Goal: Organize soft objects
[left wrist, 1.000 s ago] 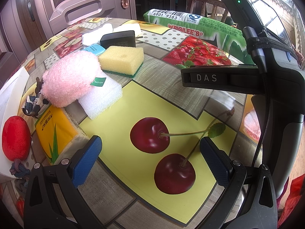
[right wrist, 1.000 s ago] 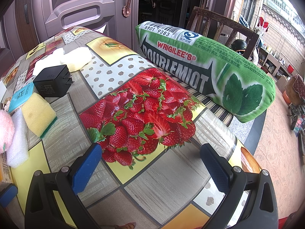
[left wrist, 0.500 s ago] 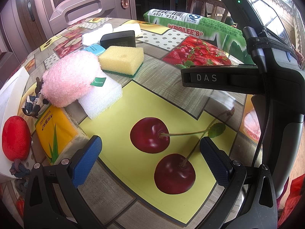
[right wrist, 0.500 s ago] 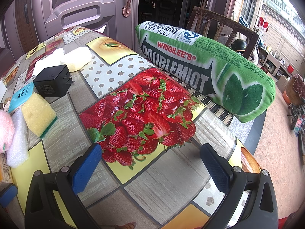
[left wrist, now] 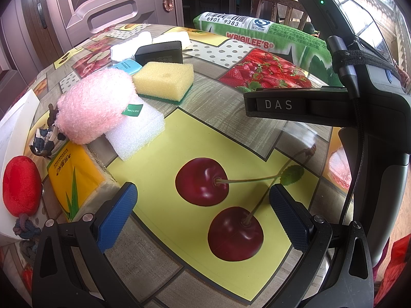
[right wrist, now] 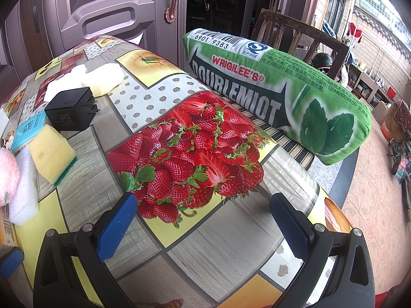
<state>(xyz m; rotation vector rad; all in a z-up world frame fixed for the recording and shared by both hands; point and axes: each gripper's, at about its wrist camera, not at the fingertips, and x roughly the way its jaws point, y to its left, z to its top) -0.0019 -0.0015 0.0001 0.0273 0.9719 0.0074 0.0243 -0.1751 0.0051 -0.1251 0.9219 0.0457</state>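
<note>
A fluffy pink plush lies on a white foam block at the table's left. Behind them sits a yellow sponge with a green underside. A red plush rests at the far left, next to a yellow tissue pack. A long green gum-pack pillow lies along the far right edge. My left gripper is open over the printed cherries, holding nothing. My right gripper is open above the printed strawberries, empty, and its body crosses the left wrist view.
A black charger, a small blue packet and white foam pieces sit at the back of the fruit-print table. A white board lies at the left edge. A wooden chair and a door stand beyond.
</note>
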